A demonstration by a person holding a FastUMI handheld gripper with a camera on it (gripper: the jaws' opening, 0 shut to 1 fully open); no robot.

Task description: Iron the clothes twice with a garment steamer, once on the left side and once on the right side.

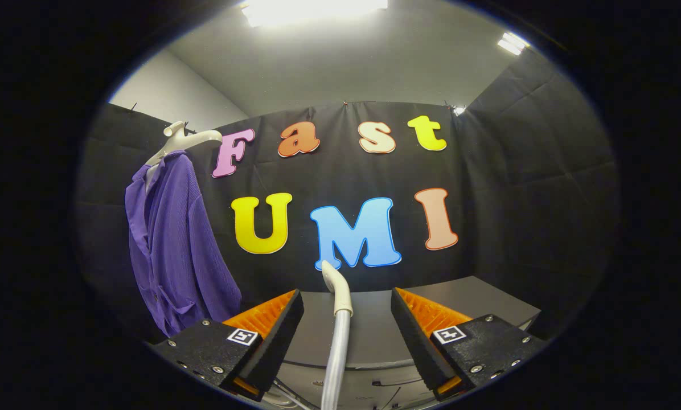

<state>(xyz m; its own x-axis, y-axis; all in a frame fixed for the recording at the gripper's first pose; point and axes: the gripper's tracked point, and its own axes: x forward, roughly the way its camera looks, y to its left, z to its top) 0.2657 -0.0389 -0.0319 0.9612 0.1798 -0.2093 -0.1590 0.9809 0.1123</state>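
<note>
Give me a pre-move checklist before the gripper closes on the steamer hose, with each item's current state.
1. Gripper open wide enough: ok, both fingers stand well apart.
2. Steamer hose between the fingers: ok, it rises in the gap, touching neither finger.
3. Steamer nozzle free: ok, it stands just ahead of the fingertips with nothing pressing on it.
4. Purple garment hung and ready: ok, it hangs from a white hanger against the booth wall, beyond the left finger.
5. Path from nozzle to garment: ok, nothing stands between them.
6. Steamer switched on and steaming: cannot tell, no steam or switch is visible.
</note>
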